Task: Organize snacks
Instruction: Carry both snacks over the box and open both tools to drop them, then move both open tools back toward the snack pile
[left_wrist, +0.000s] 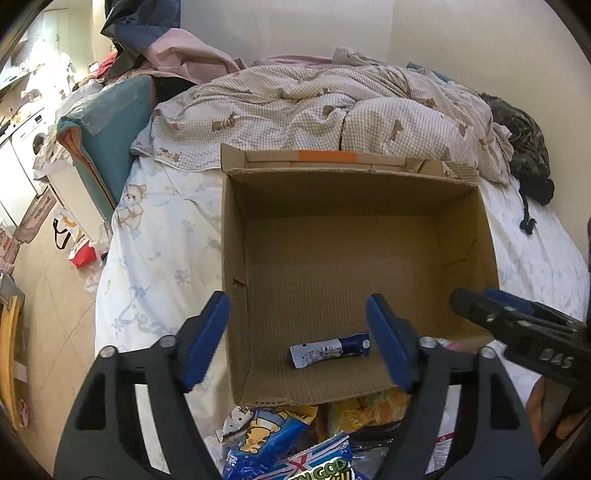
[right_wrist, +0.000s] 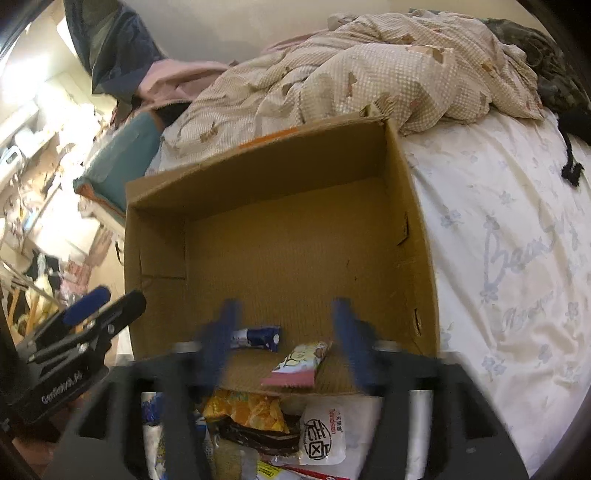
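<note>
Both your grippers hang released and empty: left gripper (left_wrist: 297, 325), right gripper (right_wrist: 284, 325). Just ahead, the open brown cardboard box (left_wrist: 487, 236) holds a blue-and-white snack stick (left_wrist: 328, 350) and a pink snack packet (right_wrist: 295, 365), while the pile of loose snack bags (right_wrist: 266, 424) lies beneath your fingers, within easy reach for loading.

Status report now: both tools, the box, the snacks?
Left tool open, empty. Right tool open, empty, blurred. Cardboard box on bed holds blue packet and pink packet. Snack pile waits outside the near wall; nothing blocks.
</note>
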